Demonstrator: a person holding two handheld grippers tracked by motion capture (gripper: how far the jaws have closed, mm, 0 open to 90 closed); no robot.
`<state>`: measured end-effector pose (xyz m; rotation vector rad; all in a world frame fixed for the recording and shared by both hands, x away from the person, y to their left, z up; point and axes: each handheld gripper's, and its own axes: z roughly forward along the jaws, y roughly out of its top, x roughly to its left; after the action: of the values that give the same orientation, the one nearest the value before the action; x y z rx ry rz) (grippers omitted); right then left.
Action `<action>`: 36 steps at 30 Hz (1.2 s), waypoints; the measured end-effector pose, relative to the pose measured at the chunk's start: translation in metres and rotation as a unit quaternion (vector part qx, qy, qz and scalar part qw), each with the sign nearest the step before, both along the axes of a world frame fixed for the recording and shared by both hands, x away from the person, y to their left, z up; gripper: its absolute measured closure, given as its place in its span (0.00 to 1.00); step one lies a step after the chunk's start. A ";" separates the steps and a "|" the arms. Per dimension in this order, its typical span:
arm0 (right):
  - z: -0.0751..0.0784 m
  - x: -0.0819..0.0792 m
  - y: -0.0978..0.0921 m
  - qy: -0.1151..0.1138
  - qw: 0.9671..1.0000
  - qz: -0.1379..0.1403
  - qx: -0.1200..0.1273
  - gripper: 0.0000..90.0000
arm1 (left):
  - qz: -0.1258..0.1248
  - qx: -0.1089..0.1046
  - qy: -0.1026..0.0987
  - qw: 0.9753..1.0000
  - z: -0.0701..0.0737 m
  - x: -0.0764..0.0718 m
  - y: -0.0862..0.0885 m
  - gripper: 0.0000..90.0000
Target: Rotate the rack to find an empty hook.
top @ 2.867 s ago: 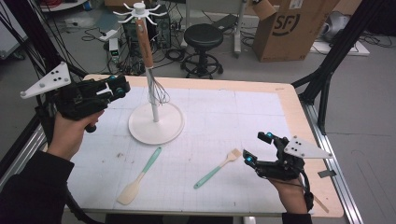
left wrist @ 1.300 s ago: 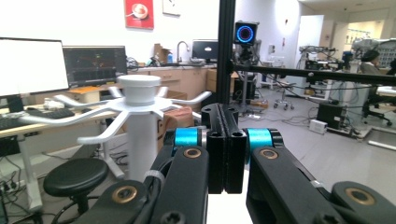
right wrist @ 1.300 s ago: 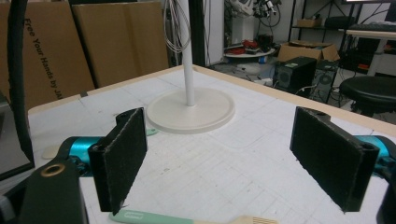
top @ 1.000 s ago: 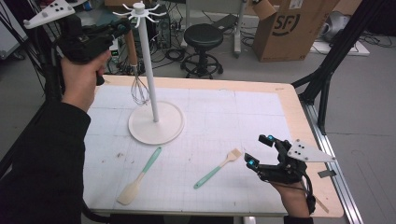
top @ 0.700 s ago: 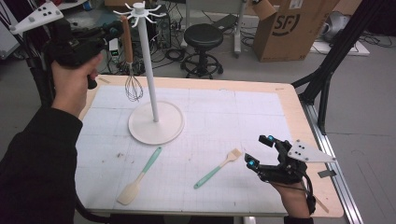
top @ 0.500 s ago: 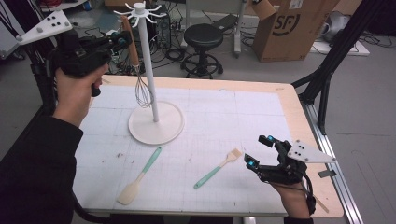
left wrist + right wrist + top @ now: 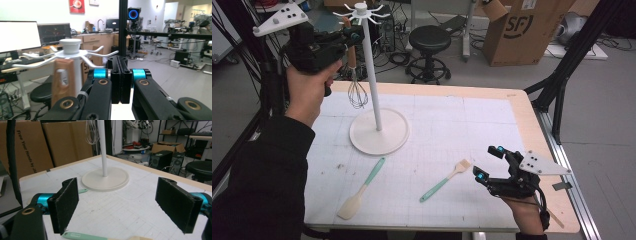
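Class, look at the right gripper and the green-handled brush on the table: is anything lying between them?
Nothing visible does. The right gripper is open beside the brush, only bare table between them; the spatula and the rack base lie farther to the left.

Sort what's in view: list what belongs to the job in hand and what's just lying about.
Job in hand: rack; whisk hanging at it; spatula and brush, probably next, flat on the table; left claw, shut by the rack top; right claw, open near the brush.

Lying about: stool; cardboard box, both beyond the table.
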<state>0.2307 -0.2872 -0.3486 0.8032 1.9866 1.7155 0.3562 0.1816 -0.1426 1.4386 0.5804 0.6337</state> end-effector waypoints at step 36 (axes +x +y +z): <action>0.000 -0.001 0.004 0.001 1.000 0.004 0.000 0.20 | 0.029 -0.032 0.006 0.999 -0.018 0.001 0.056 0.93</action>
<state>0.2298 -0.2836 -0.3485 0.7991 1.9928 1.7194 0.3569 0.2373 -0.1602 1.3706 0.6478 0.6477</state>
